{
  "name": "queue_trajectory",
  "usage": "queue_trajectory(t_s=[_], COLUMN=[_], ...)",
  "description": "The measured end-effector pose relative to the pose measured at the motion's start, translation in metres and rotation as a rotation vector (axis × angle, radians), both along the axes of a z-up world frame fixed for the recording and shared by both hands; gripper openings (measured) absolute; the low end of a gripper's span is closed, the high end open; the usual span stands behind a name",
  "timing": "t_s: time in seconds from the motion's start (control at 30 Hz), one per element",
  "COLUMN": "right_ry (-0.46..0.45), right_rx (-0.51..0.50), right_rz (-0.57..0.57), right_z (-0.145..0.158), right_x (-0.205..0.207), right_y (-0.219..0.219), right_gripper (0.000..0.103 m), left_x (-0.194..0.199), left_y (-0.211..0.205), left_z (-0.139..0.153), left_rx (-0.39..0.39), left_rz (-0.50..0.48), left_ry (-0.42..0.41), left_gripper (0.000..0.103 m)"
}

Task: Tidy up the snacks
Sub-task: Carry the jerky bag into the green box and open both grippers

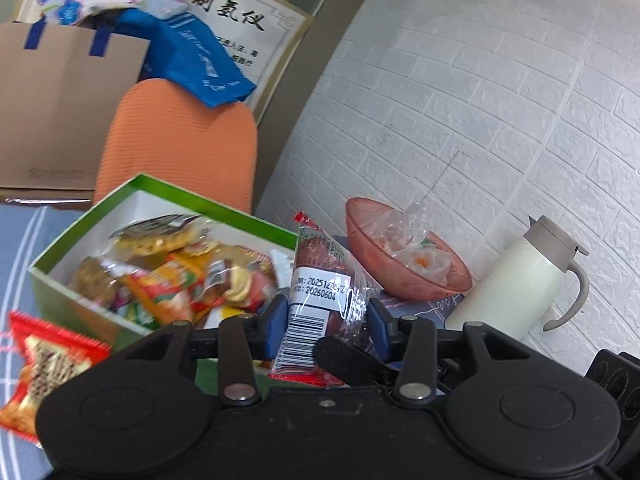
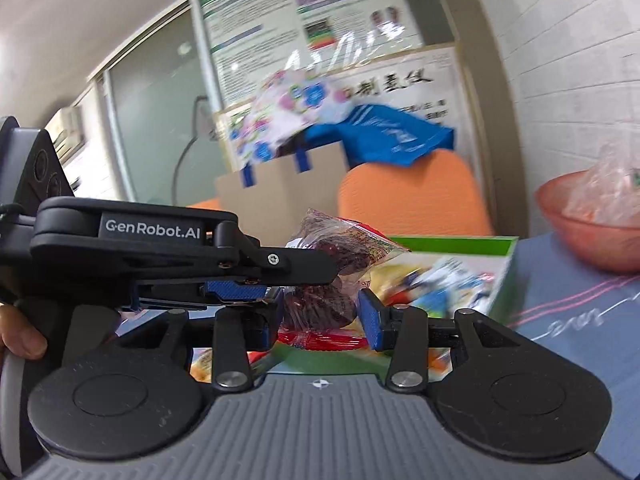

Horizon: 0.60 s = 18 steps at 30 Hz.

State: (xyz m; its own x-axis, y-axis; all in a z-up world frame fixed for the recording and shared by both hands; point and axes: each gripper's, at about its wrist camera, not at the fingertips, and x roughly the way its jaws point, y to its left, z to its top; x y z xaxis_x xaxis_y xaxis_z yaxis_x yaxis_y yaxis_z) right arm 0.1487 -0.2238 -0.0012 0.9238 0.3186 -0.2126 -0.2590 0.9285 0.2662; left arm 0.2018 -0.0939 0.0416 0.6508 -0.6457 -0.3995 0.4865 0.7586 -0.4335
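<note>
Blue tablecloth (image 1: 16, 248) w/ green box (image 1: 168, 196) of snacks: both grippers, left (image 1: 327, 320) & right (image 2: 322, 312), clamp one wrapped snack pack (image 1: 320, 288) beside box; slippery wrapper, opposing pulls could tear/drop it.

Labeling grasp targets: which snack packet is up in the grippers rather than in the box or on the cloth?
The clear packet with dark red contents, red-edged with a barcode label, sits between both grippers' fingers; the rest lie in the green box.

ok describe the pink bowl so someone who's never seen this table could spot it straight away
Start at the white brick-pattern wall and drop to the table edge below it. Between the green snack box and the cream jug sits the pink bowl: the only round translucent dish, with crumpled clear plastic inside.
</note>
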Motion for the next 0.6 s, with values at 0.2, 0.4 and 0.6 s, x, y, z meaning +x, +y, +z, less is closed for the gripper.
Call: queue_trajectory(t_s=[0.2, 0.4, 0.6], right_ry=[0.016, -0.006, 0.030], right_rx=[-0.035, -0.115, -0.119], right_rz=[-0.030, -0.112, -0.060], right_z=[-0.018, -0.031, -0.028], right_x=[0.029, 0.021, 0.047], right_y=[-0.014, -0.012, -0.006], right_gripper=[0.073, 0.083, 0.052], left_x=[0.033, 0.032, 0.049], left_y=[-0.020, 0.001, -0.001], left_z=[-0.021, -0.033, -0.045], left_rx=[0.061, 0.066, 0.126], left_rz=[0.029, 0.105, 0.129], left_ry=[0.028, 0.028, 0.078], left_gripper=[0.089, 0.103, 0.083])
